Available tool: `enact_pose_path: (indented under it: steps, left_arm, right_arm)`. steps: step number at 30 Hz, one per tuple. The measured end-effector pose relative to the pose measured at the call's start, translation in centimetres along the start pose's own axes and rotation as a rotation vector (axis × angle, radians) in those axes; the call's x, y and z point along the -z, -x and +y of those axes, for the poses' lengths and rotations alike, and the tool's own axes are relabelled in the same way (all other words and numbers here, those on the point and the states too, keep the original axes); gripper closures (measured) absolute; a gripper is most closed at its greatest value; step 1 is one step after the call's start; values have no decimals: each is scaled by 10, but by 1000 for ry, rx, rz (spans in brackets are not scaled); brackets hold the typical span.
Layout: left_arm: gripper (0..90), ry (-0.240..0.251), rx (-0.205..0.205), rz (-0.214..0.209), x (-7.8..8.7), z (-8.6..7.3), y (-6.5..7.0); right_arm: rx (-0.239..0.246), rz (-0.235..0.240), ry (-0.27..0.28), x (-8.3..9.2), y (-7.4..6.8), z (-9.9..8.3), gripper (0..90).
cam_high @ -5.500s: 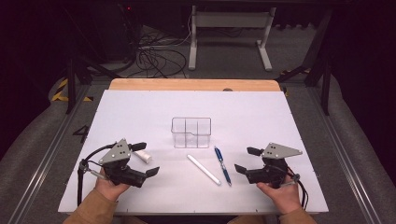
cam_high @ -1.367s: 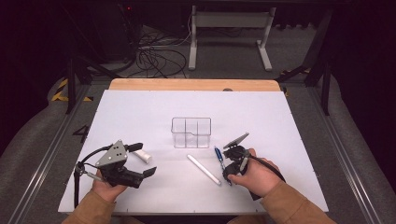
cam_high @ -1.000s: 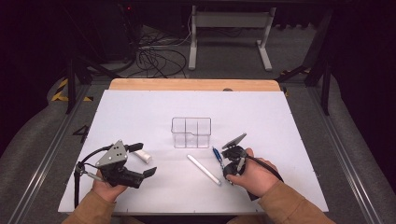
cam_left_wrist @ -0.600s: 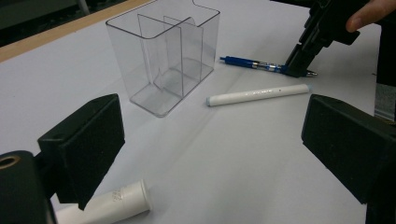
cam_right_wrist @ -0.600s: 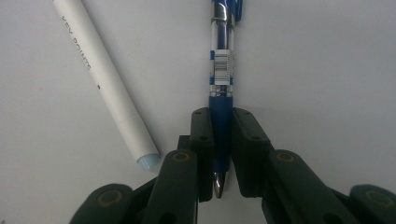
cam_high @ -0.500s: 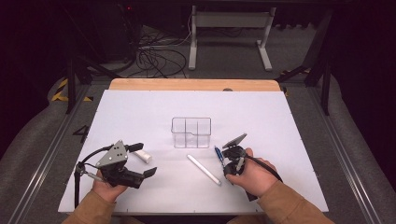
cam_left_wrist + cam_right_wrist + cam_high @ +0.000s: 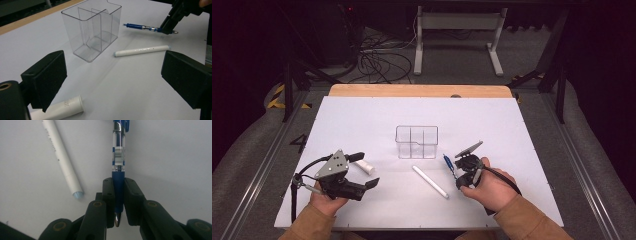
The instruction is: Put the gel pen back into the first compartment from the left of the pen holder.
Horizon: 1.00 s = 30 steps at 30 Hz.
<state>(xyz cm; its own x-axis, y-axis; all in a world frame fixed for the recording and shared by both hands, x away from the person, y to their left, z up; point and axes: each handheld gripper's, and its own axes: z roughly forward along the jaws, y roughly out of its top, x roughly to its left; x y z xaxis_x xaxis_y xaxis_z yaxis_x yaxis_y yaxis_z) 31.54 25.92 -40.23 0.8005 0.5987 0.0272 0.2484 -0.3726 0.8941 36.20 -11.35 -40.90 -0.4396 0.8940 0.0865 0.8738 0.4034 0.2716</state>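
Observation:
My right gripper [image 7: 118,185] is shut on a blue pen [image 7: 118,152], its pads pinching the dark blue grip just above the metal tip. In the high view the right gripper [image 7: 458,175] holds the blue pen [image 7: 447,161] right of centre, low over the table. A white marker [image 7: 430,182] lies just left of it, also visible as the white marker [image 7: 62,160]. My left gripper [image 7: 366,170] stands open at the near left, its jaws wide apart [image 7: 117,80]. A short white tube [image 7: 62,110] lies by its left jaw. The clear divided organiser [image 7: 417,142] stands mid-table.
The white table top [image 7: 522,130] has free room at the far side and both ends. A wooden strip [image 7: 412,90] runs along its far edge. Beyond it are cables and a stand's legs on the dark floor.
My right gripper came in from the table's right side to the blue pen and closed on it. The left hand kept still.

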Motion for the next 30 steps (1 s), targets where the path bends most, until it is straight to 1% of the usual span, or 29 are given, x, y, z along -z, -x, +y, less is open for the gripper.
enact_pose_path:
  steps: [2,5,7,8,9,13,15,17,19,23,24,26,28,29,30]
  left_arm:
    - [68,0,-3,8,0,0,1]
    - [68,-5,-10,3,-1,0,2]
    - [70,2,-14,-27,-2,0,1]
    - [69,5,-8,-41,-2,0,1]
    - [67,6,-11,-44,-2,0,1]
    - [63,8,-13,-64,-3,1,1]
    - [58,1,-6,-68,-3,3,1]
    - [59,-7,-11,-78,-3,4,2]
    - [54,-4,-21,-77,-2,6,4]
    - [56,3,-39,-84,-1,9,6]
    - [56,1,-42,-83,-1,10,6]
    - [55,-3,-47,-85,-1,10,7]
    - [55,-6,-57,-78,-1,11,8]
    - [55,-7,-55,-82,-1,11,9]
    - [56,-6,-61,-83,-2,11,9]
  right_arm:
    - [8,11,14,5,0,-1,803]
    - [40,13,25,12,0,-2,803]
    - [57,19,33,15,0,-2,803]
    - [59,27,42,16,0,-1,803]
    - [60,30,44,17,1,-1,803]
    - [98,32,55,20,3,0,803]
    - [131,37,60,22,3,0,803]
    - [179,41,67,24,2,0,802]
    - [232,47,71,26,1,0,802]
    - [335,43,83,31,-2,1,802]
    - [360,44,80,32,-3,1,802]
    - [425,38,84,34,-5,2,802]
    - [473,42,78,36,-7,3,802]
    - [508,37,78,37,-8,3,802]
    - [529,38,81,37,-9,4,802]
